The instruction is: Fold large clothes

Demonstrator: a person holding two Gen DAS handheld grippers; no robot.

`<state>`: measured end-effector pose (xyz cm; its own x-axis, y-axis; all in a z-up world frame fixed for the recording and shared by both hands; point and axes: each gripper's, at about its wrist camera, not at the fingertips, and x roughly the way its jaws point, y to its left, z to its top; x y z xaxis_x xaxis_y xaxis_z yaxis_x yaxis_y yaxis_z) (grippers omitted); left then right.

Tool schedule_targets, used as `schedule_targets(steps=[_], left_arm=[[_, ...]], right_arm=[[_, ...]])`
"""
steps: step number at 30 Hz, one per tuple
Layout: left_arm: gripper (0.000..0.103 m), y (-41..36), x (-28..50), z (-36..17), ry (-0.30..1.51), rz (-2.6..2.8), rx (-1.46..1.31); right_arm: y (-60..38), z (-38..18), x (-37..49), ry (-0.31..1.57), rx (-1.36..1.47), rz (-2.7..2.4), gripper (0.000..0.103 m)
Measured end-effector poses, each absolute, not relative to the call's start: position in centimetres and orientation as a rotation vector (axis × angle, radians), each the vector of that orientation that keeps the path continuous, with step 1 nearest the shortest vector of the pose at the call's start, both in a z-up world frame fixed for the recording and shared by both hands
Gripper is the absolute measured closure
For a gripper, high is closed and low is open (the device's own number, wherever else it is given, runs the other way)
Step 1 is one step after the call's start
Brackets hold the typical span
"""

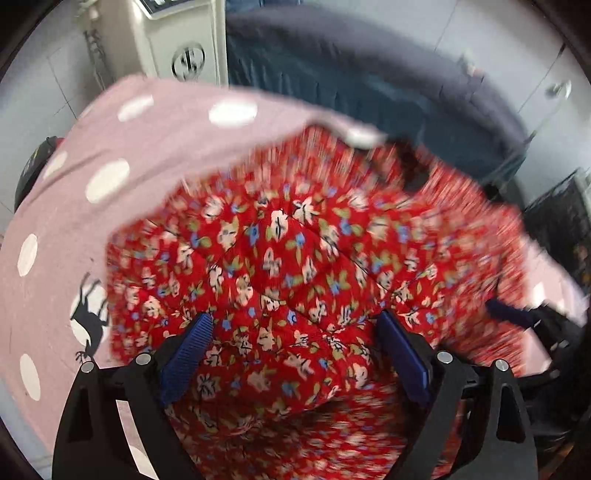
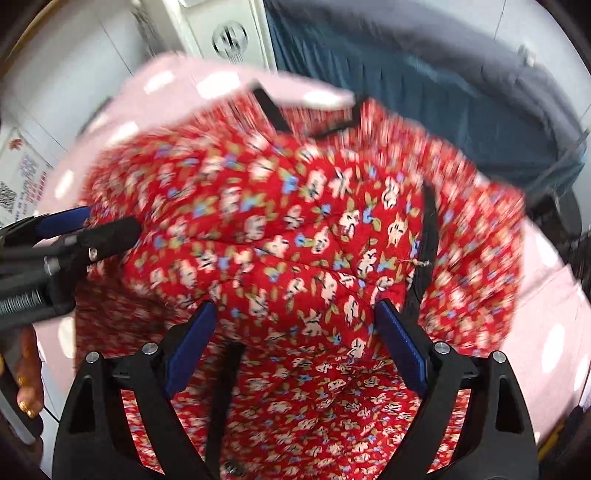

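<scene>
We hold 2 hand-held grippers above the red floral garment (image 1: 280,258). The left hand-held gripper (image 1: 295,332) stands spread, pinching nothing. The right hand-held gripper (image 2: 295,325) likewise. The garment lies on a pink dotted cloth (image 1: 74,206).

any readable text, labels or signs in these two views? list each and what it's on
None can be read.
White appliance: round dark emblem, blurred.
Top of the appliance: dark panel with pale marks, cut off and illegible.
Paper notice at left edge: red print and a QR-like block, too small and blurred.
</scene>
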<state>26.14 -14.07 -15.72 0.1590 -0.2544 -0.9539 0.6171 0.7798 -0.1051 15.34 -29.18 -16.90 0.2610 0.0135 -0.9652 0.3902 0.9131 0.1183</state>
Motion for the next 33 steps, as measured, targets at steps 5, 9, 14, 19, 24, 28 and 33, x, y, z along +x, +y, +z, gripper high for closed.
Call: schedule_targets(steps=[5, 9, 14, 19, 24, 28, 33], left_arm=[[0.005, -14.5, 26.2, -18.7, 1.258, -0.645, 0.393], [0.005, -14.5, 27.4, -19.9, 1.275, -0.644, 0.373], [0.004, -14.8, 27.7, -20.3, 1.265, -0.647, 0.38], [0.004, -14.8, 27.9, -20.3, 1.254, -0.633, 0.384], [0.005, -15.4, 26.3, -19.6, 1.271, -0.626, 0.369], [0.006, -13.5, 25.4, -17.1, 1.261, -0.631, 0.337], [0.006, -10.1, 22.0, -13.2, 1.196, -0.659, 0.292]], right_arm=[[-28.7, -19.0, 17.3, 1.348, 0.294, -0.265, 0.007], [-28.6, -20.1, 19.3, 1.384, 0.276, -0.269, 0.005], [-28.3, -20.6, 20.8, 1.385, 0.267, -0.26, 0.004], [-28.7, -21.0, 20.0, 1.372, 0.27, -0.26, 0.004], [-28.6, -18.8, 17.7, 1.325, 0.3, -0.246, 0.004], [-28.4, -15.6, 13.8, 1.249, 0.334, -0.214, 0.005], [-28.0, -12.5, 6.6, 1.185, 0.385, -0.213, 0.005]])
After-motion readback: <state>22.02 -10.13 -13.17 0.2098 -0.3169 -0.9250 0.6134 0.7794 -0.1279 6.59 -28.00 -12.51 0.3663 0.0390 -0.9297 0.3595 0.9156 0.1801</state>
